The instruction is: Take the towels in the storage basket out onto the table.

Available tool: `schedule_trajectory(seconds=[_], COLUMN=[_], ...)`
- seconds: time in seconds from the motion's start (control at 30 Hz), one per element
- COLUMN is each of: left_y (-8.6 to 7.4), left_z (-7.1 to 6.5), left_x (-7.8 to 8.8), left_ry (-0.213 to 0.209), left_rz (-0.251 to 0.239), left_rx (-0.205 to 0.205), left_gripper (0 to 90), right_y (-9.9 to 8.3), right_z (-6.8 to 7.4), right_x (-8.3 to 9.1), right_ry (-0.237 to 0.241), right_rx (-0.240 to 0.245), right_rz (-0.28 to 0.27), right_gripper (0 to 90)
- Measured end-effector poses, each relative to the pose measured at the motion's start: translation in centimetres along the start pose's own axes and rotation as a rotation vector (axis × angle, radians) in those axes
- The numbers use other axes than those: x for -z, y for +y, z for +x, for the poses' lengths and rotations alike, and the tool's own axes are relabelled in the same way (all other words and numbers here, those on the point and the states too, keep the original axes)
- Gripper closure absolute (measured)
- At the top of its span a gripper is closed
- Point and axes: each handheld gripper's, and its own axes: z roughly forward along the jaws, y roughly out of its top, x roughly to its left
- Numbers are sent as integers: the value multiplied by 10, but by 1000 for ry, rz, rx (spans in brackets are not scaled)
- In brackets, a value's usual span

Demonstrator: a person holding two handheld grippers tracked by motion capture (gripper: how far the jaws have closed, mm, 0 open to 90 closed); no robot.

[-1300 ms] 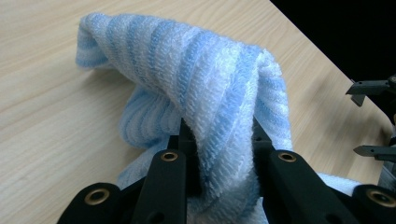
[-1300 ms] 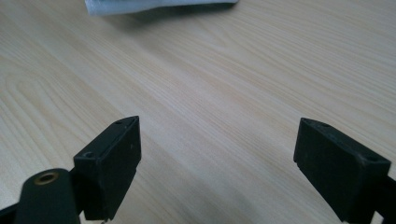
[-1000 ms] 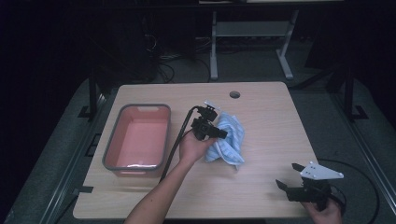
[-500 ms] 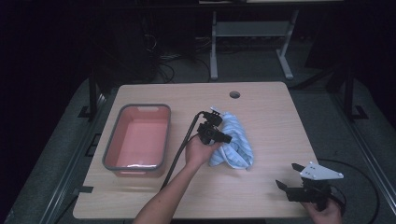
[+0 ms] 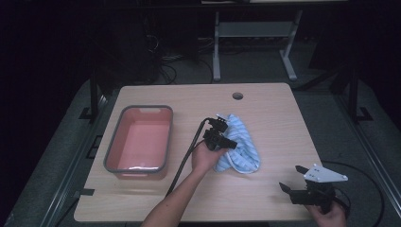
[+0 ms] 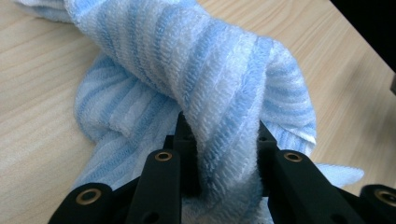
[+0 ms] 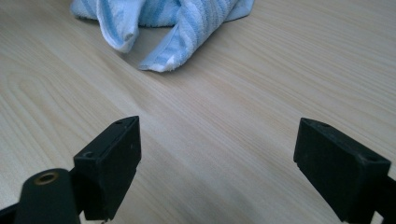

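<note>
A blue-and-white striped towel (image 5: pixel 245 144) lies bunched on the wooden table (image 5: pixel 274 109), right of the middle. My left gripper (image 5: pixel 231 144) is at the towel's left side, low over it. In the left gripper view a thick fold of the towel (image 6: pixel 224 84) sits between the jaws of my left gripper (image 6: pixel 219 140). The jaws have just been opening a little, but the pads still press on the fold. My right gripper (image 5: pixel 291 178) rests open near the front right corner. In the right gripper view nothing is between the fingers of my right gripper (image 7: pixel 217 154), and the towel (image 7: pixel 187 18) lies farther off.
A pink tray (image 5: pixel 111 151) with a grey rim stands on the left half of the table. A round cable hole (image 5: pixel 237 96) is near the far edge. Dark floor, a desk frame and cables lie beyond the table.
My left hand has moved right and lower with the towel fold in its jaws, and the towel has settled onto the table. The right gripper has stayed in place.
</note>
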Motion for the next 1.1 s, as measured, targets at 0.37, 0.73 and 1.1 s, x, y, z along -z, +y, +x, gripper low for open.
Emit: schedule_trajectory(seconds=[0.37,0.73,1.1], left_y=[0,-2,-10], left_z=[0,-4,3], left_x=[2,17,44], left_ry=[-9,-28,-36], left_rz=[-5,-48,-103], left_rx=[2,2,23], left_gripper=[635,384,314], right_y=[0,-1,-1], right_z=[1,0,1], right_x=[-1,0,-1], right_ry=[1,-6,-10], right_rx=[7,4,6], right_rz=[2,3,12], right_gripper=[144,143,144])
